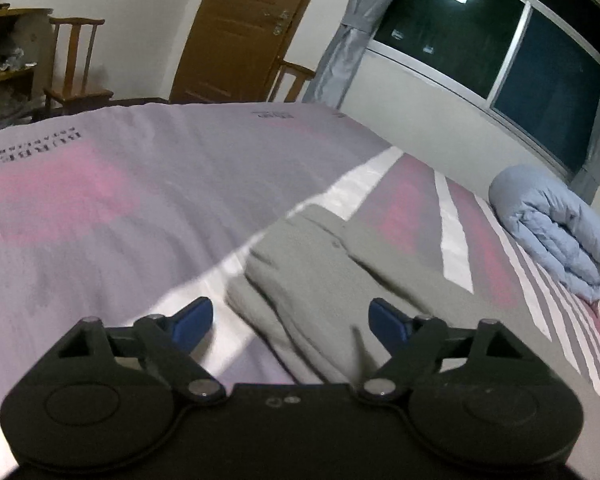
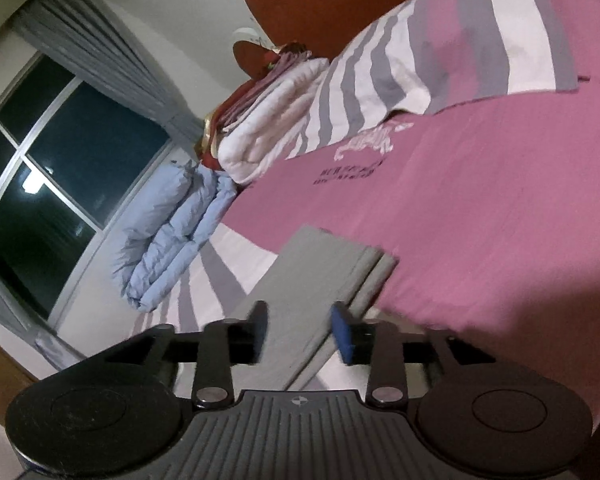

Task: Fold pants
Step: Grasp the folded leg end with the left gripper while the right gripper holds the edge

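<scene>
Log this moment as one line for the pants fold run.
pants: grey, folded, on bed cover | left hand-held gripper: open, empty | right hand-held gripper: open, pants edge between pads, ungripped

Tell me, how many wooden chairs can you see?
2, both beyond the bed: one chair near the shelf at left, another chair partly hidden between door and curtain. More may be hidden.

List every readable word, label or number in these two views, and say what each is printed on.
No text reads with certainty.
Bedcover, left wrist view: dark print at the left edge, upside down and blurred.
Far edge print: too small.
Right wrist view: pale emblem with dark lines beneath, blurred.
</scene>
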{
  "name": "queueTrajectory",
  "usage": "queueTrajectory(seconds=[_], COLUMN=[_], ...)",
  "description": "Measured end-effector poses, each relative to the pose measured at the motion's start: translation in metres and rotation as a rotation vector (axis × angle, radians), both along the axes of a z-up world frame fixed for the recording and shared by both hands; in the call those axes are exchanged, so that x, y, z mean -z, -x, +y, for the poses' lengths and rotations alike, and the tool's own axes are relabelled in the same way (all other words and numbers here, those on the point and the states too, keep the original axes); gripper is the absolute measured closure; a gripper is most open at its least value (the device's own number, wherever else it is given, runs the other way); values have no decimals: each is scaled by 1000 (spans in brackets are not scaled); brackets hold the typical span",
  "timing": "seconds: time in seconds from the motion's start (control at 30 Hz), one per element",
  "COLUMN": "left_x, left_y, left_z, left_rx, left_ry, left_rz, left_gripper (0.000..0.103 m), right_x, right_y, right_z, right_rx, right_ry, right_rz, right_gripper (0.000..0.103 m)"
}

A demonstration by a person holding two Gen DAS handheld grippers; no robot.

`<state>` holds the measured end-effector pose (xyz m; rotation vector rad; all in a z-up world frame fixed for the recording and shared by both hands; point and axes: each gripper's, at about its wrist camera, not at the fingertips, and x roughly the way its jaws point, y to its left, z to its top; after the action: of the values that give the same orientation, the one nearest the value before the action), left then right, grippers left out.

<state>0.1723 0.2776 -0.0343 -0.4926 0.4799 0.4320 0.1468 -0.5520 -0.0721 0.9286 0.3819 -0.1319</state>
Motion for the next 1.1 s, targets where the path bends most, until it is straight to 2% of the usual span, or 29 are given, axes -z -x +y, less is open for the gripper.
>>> queueTrajectory(seconds=[0.03, 0.1, 0.43, 0.47, 0.5, 0.57, 0.67, 0.8, 0.93, 1.0, 1.1], left_x=[1, 2, 10, 11, 12, 14, 14, -6, 3, 6, 7], left_y=[-4, -11, -36, -40, -41, -44, -42, -40, -45, -43, -44], left_z=[6, 14, 28, 29, 30, 28, 27, 39, 36, 38, 34], left_rx=[4, 34, 88, 98, 114, 135, 139, 153, 182, 170, 163], left_ry=[14, 48, 110, 118, 113, 86, 73, 42, -10, 20, 17], left_rz=[12, -3, 21, 26, 38, 51, 39, -3, 75, 62, 64], left_gripper=[37, 58, 60, 66, 78, 82, 84, 85, 85, 85, 85], right_x=[-1, -3, 3, 4, 4, 6, 11, 16, 17, 17, 17], right_y=[-2, -4, -5, -7, -7, -9, -9, -10, -12, -12, -19], right_z=[3, 6, 10, 10, 10, 8, 0, -16, -27, -30, -30], right_rx=[-5, -17, -15, -12, -9, 9, 59, 95, 106, 113, 92], right_ry=[2, 2, 18, 13, 9, -4, -44, -99, -106, -112, -128], right_rz=[-1, 0, 30, 31, 32, 34, 30, 41, 35, 19, -1], right_gripper=[64, 64, 64, 64, 64, 64, 64, 64, 64, 64, 65])
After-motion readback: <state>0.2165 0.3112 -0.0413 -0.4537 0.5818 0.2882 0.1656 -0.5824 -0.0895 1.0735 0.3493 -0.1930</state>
